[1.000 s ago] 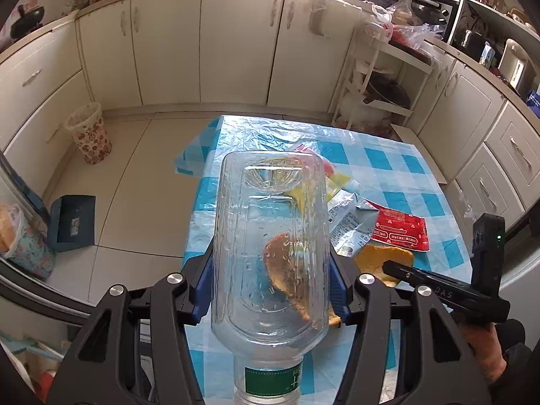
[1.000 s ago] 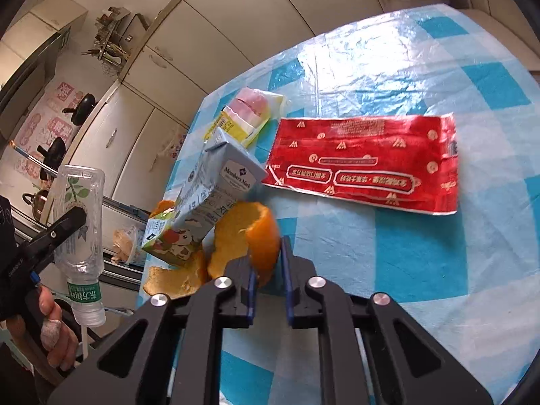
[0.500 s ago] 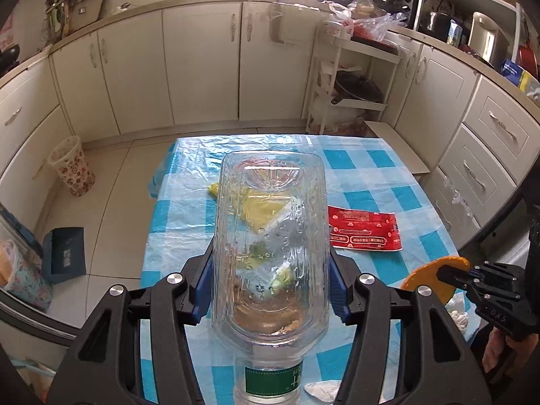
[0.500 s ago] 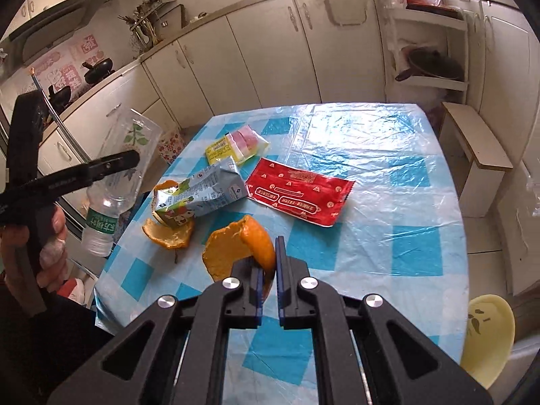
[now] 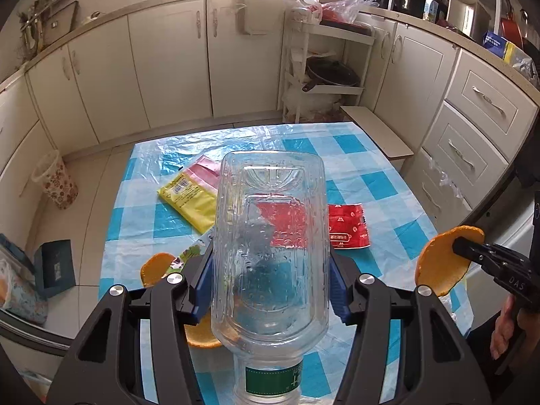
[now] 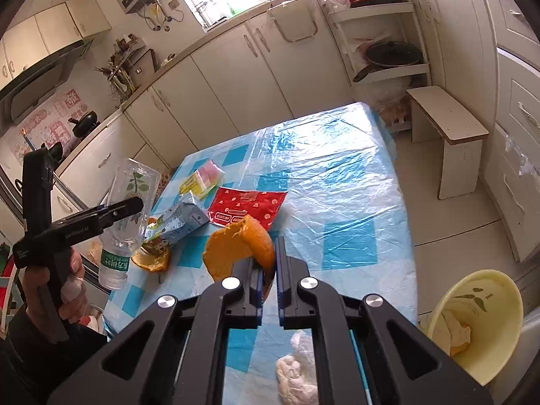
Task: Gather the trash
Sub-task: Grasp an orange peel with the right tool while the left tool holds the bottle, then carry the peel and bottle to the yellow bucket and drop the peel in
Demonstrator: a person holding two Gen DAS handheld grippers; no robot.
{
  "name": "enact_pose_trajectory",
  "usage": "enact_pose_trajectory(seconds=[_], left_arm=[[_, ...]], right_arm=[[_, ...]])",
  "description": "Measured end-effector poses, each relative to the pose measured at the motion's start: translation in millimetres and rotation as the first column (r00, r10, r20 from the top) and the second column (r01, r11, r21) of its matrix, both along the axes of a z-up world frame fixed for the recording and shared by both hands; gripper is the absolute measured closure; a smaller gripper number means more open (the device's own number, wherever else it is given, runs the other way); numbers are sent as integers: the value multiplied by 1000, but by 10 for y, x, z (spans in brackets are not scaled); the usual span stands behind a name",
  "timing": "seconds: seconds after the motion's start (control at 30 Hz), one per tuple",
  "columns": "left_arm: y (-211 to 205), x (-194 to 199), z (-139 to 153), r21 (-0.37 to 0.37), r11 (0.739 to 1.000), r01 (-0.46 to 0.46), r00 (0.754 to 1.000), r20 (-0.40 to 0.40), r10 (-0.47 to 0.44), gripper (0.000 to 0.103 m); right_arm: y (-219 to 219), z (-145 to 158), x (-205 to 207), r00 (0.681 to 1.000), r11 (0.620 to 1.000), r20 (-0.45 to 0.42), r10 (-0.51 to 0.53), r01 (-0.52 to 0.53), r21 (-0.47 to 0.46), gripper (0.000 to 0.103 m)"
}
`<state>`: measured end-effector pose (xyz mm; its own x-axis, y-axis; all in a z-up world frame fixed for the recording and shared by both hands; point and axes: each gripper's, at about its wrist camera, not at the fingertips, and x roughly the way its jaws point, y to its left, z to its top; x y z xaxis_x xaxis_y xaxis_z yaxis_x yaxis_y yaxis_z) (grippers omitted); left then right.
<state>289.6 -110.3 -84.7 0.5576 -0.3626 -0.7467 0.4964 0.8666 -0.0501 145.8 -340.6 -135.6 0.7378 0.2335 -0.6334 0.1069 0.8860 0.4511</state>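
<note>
Left gripper (image 5: 271, 287) jaws pinching clear bottle (image 5: 270, 253) (cap cut off), right gripper (image 6: 268, 266) jaws pinching orange peel (image 6: 239, 249) — lower edge hidden

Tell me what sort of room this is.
A home kitchen, most likely: cream cabinets under a worktop run along the walls, a frying pan sits on a rack, and a range hood hangs over a kettle.

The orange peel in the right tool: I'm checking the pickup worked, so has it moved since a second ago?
Yes. The orange peel, pinched in the right tool, has risen off the table, away from the milk carton.
</note>
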Motion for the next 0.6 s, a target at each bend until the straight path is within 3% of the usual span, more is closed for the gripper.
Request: enact_pose_trajectory(seconds=[0.3,0.6], left_arm=[[-454,-183,-93,38,996,80,997,20,-81,50],[-947,-563,-117,147,975,166,978,103,-182,50]], right_arm=[[-559,-7,-375,994,993,13,-109,109,34,96],[-1052,-89,-741,976,975,-17,-219,219,30,96]])
